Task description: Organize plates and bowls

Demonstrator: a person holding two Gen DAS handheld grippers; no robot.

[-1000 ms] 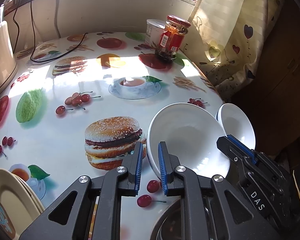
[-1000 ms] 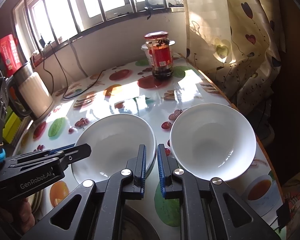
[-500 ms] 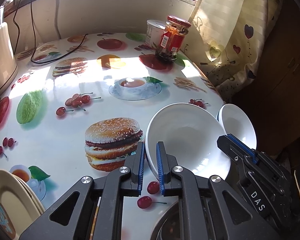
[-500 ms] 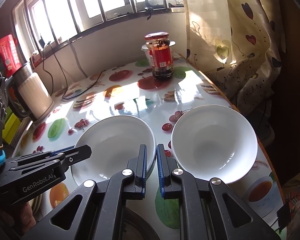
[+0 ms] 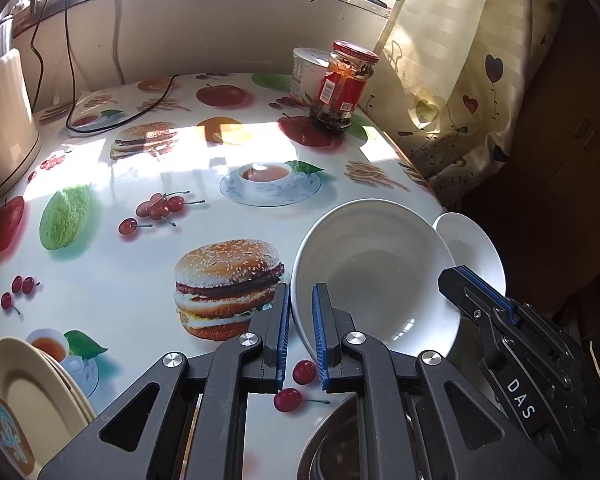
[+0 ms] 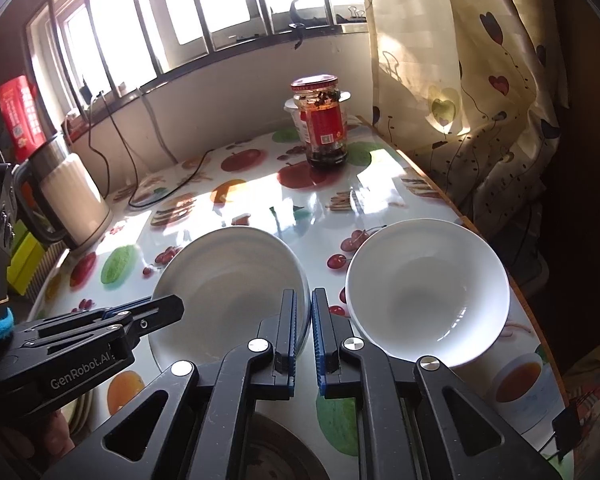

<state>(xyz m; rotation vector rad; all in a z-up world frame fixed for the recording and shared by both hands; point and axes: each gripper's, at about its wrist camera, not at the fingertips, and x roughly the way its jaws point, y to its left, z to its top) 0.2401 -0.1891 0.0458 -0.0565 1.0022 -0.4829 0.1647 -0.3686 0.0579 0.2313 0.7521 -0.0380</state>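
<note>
Two white bowls stand on the printed tablecloth. My left gripper (image 5: 299, 334) is shut on the near rim of the left bowl (image 5: 376, 276), which tilts a little; this bowl also shows in the right wrist view (image 6: 228, 292). My right gripper (image 6: 304, 334) is nearly shut on the right rim of the same bowl. The second white bowl (image 6: 428, 292) stands just to the right of it near the table edge, and shows in the left wrist view (image 5: 470, 248). A stack of cream plates (image 5: 24, 408) lies at the near left.
A red-lidded jar (image 6: 322, 120) and a white tub (image 5: 306, 74) stand at the far side by the curtain. A kettle (image 6: 70, 200) and a black cable (image 5: 112, 120) are at the far left. A metal bowl (image 5: 336, 448) sits right below the grippers.
My left gripper has closed on the left bowl's rim, and the bowl has tipped up slightly. My right gripper has edged up to the bowl's other rim.
</note>
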